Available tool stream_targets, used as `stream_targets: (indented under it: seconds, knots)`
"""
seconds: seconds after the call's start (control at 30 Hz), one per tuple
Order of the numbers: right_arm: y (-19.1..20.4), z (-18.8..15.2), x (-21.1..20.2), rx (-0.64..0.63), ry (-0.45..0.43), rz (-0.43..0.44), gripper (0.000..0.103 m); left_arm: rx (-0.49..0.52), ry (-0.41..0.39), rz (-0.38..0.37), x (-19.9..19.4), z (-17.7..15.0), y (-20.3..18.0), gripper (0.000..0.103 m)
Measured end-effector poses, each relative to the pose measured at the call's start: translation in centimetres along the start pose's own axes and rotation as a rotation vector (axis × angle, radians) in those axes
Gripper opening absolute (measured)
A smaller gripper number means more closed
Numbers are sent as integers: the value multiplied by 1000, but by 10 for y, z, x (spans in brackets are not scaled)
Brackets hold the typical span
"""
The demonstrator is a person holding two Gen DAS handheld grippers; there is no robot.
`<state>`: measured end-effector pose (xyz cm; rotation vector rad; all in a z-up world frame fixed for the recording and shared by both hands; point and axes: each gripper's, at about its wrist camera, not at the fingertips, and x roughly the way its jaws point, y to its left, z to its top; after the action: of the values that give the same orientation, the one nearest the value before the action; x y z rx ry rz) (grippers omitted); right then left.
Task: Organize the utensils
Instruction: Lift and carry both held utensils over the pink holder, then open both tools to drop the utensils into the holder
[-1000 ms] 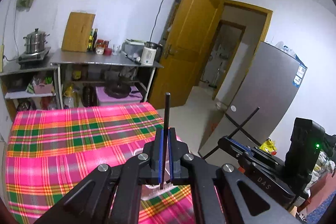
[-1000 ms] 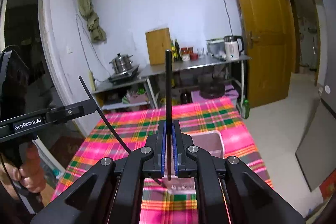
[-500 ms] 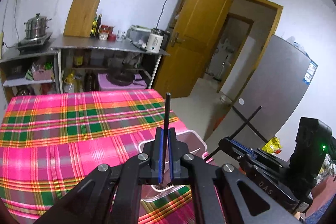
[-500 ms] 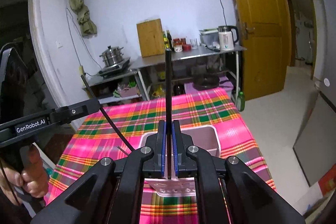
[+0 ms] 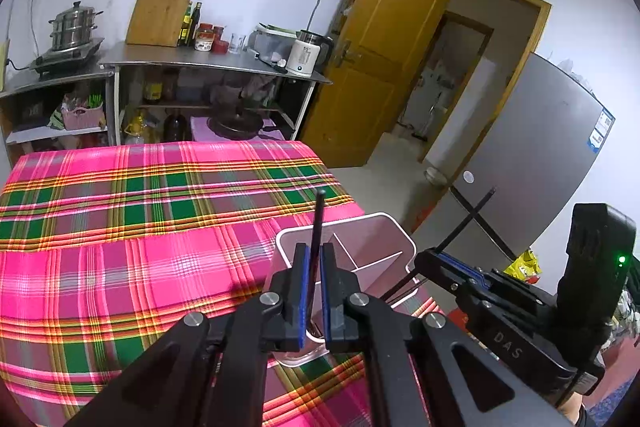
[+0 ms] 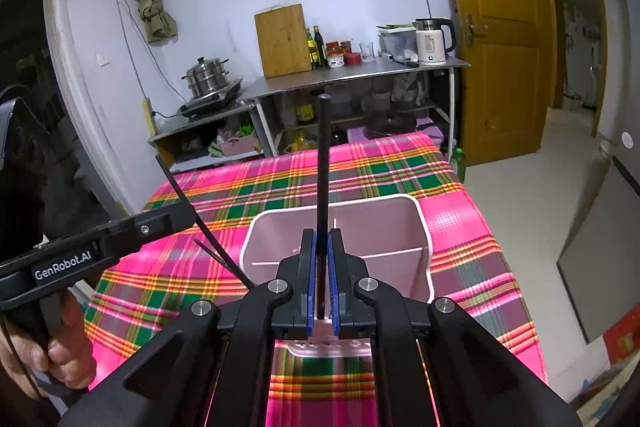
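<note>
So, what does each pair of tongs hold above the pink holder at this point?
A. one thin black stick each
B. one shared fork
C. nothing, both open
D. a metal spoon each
A: the left tongs pinch a thin black stick and the right tongs pinch another black stick, both over the pink divided holder.

"GenRobot.AI" on left tool (image 6: 182,223), "DAS" on right tool (image 5: 428,259)

My left claw (image 5: 314,291) is clamped on a black chopstick (image 5: 317,223) standing above the pink utensil holder (image 5: 384,227) on the plaid bench (image 5: 120,227). Right of the holder, my right claw (image 5: 444,259) pinches another chopstick (image 5: 468,219).
</note>
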<state>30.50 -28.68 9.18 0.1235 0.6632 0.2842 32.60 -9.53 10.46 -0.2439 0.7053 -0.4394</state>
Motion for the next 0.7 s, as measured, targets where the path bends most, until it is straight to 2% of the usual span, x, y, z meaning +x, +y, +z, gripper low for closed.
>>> stream_targets:
  seconds: [0.23, 0.37, 0.7]
  knots:
    - [-1, 1, -12, -8, -19, -31, 16, -4, -41, 10, -24, 0, 2, 5]
    - [-1, 0, -25, -12, -43, -40, 17, 0, -68, 26, -46, -4, 5, 5]
    - [20, -29, -66, -45, -80, -18, 17, 2, -115, 76, -99, -46, 14, 6]
